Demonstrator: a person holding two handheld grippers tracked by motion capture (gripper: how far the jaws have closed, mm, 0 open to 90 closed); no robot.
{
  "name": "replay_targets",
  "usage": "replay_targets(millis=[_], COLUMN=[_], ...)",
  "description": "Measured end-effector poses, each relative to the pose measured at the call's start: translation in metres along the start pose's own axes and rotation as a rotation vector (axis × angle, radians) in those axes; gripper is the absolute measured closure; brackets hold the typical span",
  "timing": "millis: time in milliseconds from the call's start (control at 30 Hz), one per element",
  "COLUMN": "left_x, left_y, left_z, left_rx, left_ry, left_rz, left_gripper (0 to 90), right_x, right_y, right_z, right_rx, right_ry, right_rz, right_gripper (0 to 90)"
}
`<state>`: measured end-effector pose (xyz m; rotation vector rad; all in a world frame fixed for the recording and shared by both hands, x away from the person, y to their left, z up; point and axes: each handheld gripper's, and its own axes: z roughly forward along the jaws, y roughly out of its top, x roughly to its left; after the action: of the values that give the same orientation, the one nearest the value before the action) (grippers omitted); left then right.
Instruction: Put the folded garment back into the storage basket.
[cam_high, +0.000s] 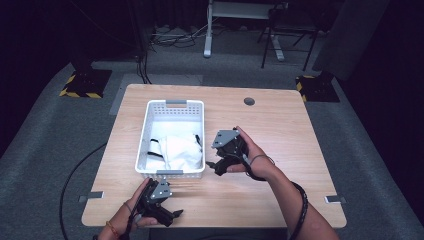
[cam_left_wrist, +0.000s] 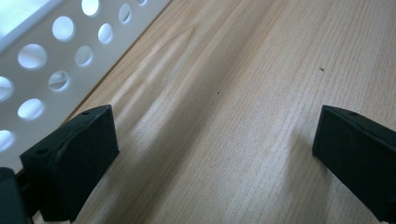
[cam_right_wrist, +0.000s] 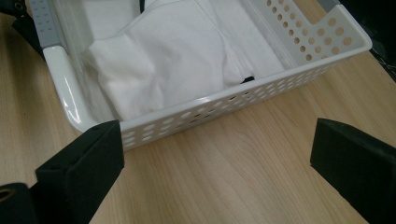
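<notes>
Cloth (cam_high: 179, 151): we see it white, with black bits at its edges, lying folded or bunched inside the basket, toward the near end; in the right gripper view the cloth (cam_right_wrist: 173, 51) sits against the near wall, no part over the rim.
Basket (cam_high: 150, 112): white, perforated, grey handles at both short ends; it stands on the left half of the table, long side running away from us.
Right gripper (cam_high: 214, 166): held just beside the basket's right wall, apart from it; its view looks along wide-set jaws at the basket (cam_right_wrist: 224, 100), with nothing between them.
Left gripper (cam_high: 176, 215): low at the near table edge, in front of the basket's near end; its view shows jaws spread wide over bare wood, the basket wall (cam_left_wrist: 42, 60) at one side — nothing held.
Table (cam_high: 280, 135): light wood, otherwise bare but for a grommet hole (cam_high: 249, 101) at the far side.
Progress: we judge the cloth is stowed — both grippers free and clear of the basket.
Left to do: little that we can see; perhaps tidying the cloth, or shifting the basket.
</notes>
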<state>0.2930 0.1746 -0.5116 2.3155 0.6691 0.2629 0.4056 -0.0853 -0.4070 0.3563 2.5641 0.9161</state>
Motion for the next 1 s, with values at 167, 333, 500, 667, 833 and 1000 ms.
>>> replay_targets(millis=[167,333,500,667,833,1000], left_x=[0.0,0.0,0.0,0.0,0.0,0.0], left_y=[0.0,0.0,0.0,0.0,0.0,0.0], left_z=[0.0,0.0,0.0,0.0,0.0,0.0], left_rx=[0.001,0.0,0.0,0.0,-0.001,-0.001], left_ry=[0.001,0.0,-0.001,-0.001,-0.001,-0.001], left_rz=[0.001,0.0,-0.001,-0.003,-0.003,-0.003], left_gripper=[0.2,0.2,0.2,0.2,0.2,0.2], right_x=[0.0,0.002,0.003,0.004,0.003,0.001], right_y=[-0.005,-0.01,-0.015,-0.02,-0.028,-0.038], right_z=[-0.003,-0.007,-0.011,-0.015,-0.019,-0.022], right_rx=[0.01,0.016,0.023,0.033,0.041,0.052], right_ry=[-0.007,-0.015,-0.024,-0.03,-0.034,-0.047], right_rz=[-0.002,-0.013,-0.016,-0.015,-0.004,0.014], right_gripper=[3.0,3.0,2.8,2.7,2.6,2.7])
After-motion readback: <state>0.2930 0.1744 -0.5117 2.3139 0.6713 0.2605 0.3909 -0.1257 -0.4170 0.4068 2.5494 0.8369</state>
